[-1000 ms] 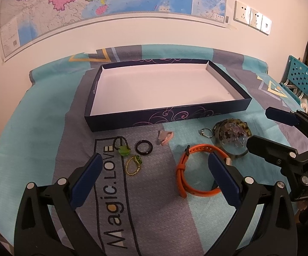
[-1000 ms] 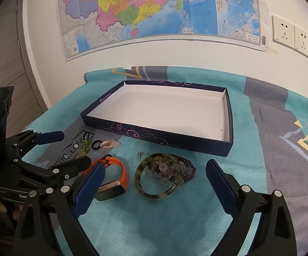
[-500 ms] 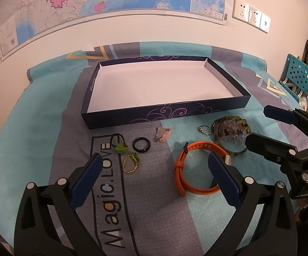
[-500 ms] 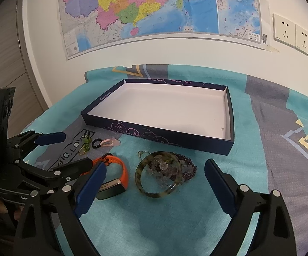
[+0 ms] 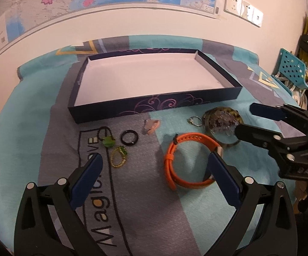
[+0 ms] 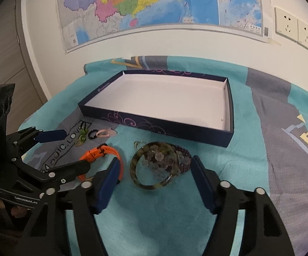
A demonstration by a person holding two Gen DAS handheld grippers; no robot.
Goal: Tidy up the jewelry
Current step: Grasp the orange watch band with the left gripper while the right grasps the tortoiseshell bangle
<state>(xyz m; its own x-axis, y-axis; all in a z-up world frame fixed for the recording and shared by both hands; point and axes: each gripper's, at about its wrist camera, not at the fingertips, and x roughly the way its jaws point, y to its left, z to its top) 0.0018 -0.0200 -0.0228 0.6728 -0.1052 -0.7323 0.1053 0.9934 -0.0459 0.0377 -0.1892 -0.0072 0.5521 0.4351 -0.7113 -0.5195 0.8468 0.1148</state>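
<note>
A shallow dark blue box (image 5: pixel 154 104) (image 6: pixel 154 125) with a white inside lies on the cloth. In front of it lie a tortoiseshell bangle (image 5: pixel 220 121) (image 6: pixel 154 168) with beads inside, an orange watch band (image 5: pixel 188 157) (image 6: pixel 102 151), a black ring (image 5: pixel 129 137), a green pendant (image 5: pixel 108 141), a gold ring (image 5: pixel 118 159) and a pink clip (image 5: pixel 150 125). My left gripper (image 5: pixel 155 160) is open above the cloth, with nothing between its fingers. My right gripper (image 6: pixel 155 162) straddles the bangle. Its jaws are closing and its pads are still apart from the bangle.
A teal and grey cloth (image 5: pixel 36 128) covers the table, printed with "Magic.LOVE". A wall with a map (image 6: pixel 154 4) and sockets stands right behind the box. A small silver ring (image 5: pixel 194 120) lies beside the bangle. A blue perforated chair (image 5: pixel 292 70) stands far right.
My right gripper's jaws have narrowed around the bangle. The left gripper has tipped slightly, so the jewelry sits a little higher in its view. Nothing on the cloth has moved.
</note>
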